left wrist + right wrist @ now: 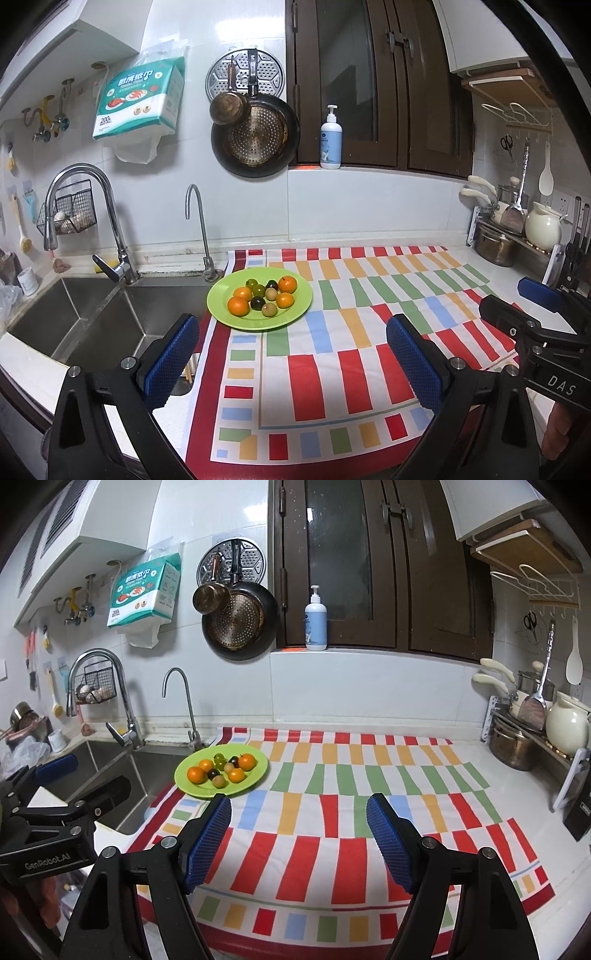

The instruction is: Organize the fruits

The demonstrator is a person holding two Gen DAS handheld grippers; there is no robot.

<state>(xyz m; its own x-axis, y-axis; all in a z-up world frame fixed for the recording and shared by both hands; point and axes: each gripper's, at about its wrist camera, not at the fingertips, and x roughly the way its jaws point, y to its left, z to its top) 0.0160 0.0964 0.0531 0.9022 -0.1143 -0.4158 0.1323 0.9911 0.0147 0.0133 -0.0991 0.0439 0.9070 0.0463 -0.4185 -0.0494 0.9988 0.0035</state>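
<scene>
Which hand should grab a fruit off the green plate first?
Probably the left. The green plate sits by the sink, on the left side of the cloth. The left tool is open and nearer to it; the right tool, also open, sits farther right.

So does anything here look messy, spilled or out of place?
Nothing spilled. All the fruit sits on the green plate. The one oddity: that plate rests at the left edge of the striped cloth, right beside the sink. Both grippers hang open and empty.
</scene>
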